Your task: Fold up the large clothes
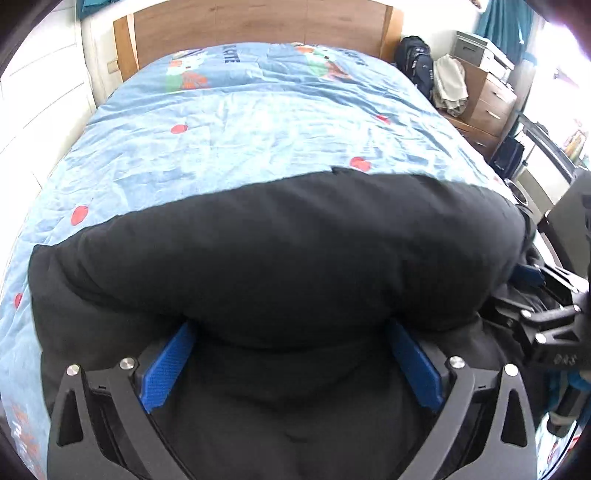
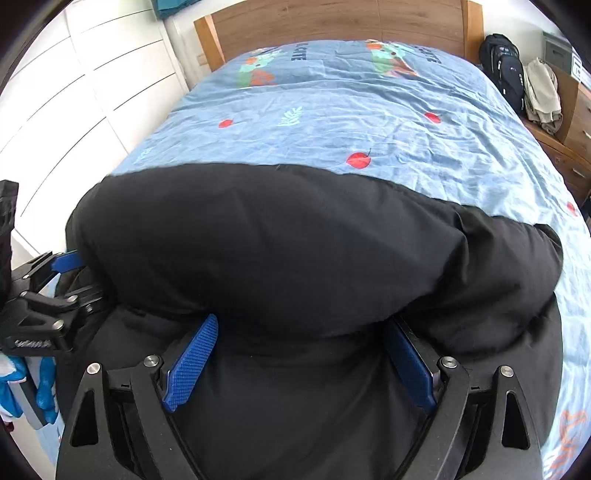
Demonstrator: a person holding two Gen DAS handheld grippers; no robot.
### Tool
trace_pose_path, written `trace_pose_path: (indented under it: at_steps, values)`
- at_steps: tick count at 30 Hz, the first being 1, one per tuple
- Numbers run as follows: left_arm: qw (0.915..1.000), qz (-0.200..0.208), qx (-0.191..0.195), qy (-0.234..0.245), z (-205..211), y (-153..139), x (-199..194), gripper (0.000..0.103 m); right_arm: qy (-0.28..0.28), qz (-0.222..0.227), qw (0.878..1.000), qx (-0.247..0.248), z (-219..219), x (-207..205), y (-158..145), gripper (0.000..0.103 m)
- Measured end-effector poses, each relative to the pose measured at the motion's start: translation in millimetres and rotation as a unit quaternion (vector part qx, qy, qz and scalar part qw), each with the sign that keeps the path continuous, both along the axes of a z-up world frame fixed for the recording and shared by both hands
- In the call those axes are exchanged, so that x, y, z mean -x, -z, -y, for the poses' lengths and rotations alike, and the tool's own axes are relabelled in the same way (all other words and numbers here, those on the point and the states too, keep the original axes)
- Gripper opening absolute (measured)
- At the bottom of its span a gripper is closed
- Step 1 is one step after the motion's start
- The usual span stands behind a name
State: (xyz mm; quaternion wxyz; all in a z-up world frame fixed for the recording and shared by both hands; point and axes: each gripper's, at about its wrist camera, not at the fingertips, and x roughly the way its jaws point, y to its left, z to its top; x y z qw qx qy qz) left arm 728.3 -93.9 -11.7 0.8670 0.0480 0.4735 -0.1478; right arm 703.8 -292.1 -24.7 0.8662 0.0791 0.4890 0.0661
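Observation:
A large black garment [image 1: 280, 251] lies in a thick folded roll across the near part of the bed; it also fills the right wrist view [image 2: 303, 251]. My left gripper [image 1: 291, 332] is open, its blue pads [image 1: 166, 369] wide apart, with their tips tucked under the rolled fold. My right gripper [image 2: 303, 328] is open the same way, its blue pads [image 2: 192, 362] under the fold. Each gripper shows at the edge of the other's view, the right one [image 1: 546, 291] at the garment's right end, the left one [image 2: 55, 280] at its left end.
The bed has a light blue patterned cover [image 1: 236, 122] and a wooden headboard [image 1: 258, 22]. White wardrobe doors [image 2: 74, 92] stand at the left. A black backpack [image 1: 415, 61], a beige cloth [image 1: 448, 86] and wooden drawers [image 1: 491, 103] stand at the right.

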Motion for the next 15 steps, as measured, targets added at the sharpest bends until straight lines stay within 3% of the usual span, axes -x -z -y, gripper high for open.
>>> trace_pose_path:
  at_steps: [9,15]
  values:
    - [0.9993,-0.015,0.018,-0.029,3.8,8.8,-69.1,0.103,0.034,-0.007,0.999,-0.021,16.6,-42.8,16.4,0.09]
    - [0.998,-0.043,0.012,-0.046,7.1,31.0,-99.2,0.103,0.047,-0.027,0.998,-0.023,22.8,-67.4,35.1,0.093]
